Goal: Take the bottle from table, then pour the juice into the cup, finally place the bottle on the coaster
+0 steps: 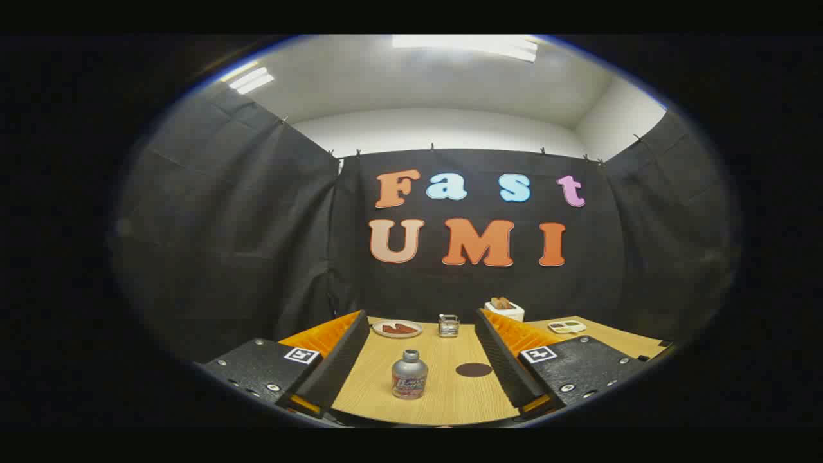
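Wood-grain table (443, 399) stood inside black cloth walls under a white ceiling. Bottle (409, 375) stood upright between the gripper (421, 360) fingers, touching neither; jaws spread wide, holding nothing. Bottle silver-capped, label colourful but writing too blurred to read. Dark round coaster (474, 370) lay just beside it, apart. Beyond: glass cup (448, 325), plate (397, 329) with reddish food, white toaster (505, 310) with bread, small tray (567, 326), contents hard to make out, partly hidden by one finger.
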Tool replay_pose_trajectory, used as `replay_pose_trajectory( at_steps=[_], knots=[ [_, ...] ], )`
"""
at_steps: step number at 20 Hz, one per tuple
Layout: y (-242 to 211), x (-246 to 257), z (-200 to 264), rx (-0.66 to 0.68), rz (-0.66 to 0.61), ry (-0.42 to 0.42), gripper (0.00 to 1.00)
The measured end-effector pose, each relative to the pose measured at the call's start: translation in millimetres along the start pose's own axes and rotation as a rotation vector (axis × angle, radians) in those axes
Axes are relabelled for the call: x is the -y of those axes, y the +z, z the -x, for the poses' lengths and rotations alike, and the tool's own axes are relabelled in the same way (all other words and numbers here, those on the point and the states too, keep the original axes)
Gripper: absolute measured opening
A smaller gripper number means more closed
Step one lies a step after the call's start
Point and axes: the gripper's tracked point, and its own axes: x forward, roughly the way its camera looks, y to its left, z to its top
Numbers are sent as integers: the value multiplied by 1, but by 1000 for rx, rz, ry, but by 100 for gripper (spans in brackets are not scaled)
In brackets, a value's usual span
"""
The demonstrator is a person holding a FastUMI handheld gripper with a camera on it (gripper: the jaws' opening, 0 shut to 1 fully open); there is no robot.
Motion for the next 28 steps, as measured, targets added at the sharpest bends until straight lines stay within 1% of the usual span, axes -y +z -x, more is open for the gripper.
replay_pose_trajectory(
  at_steps=[5, 14, 23, 25, 28],
  knots=[
    [6, 5, 1, 22, -34, -7, 98],
    [-7, 12, -2, 10, -46, -14, 98],
    [-17, 1, -7, 22, -51, -12, 98],
    [-22, -1, -11, 35, -61, -21, 98],
    [-42, -6, -22, 31, -74, -32, 98]
  ],
)
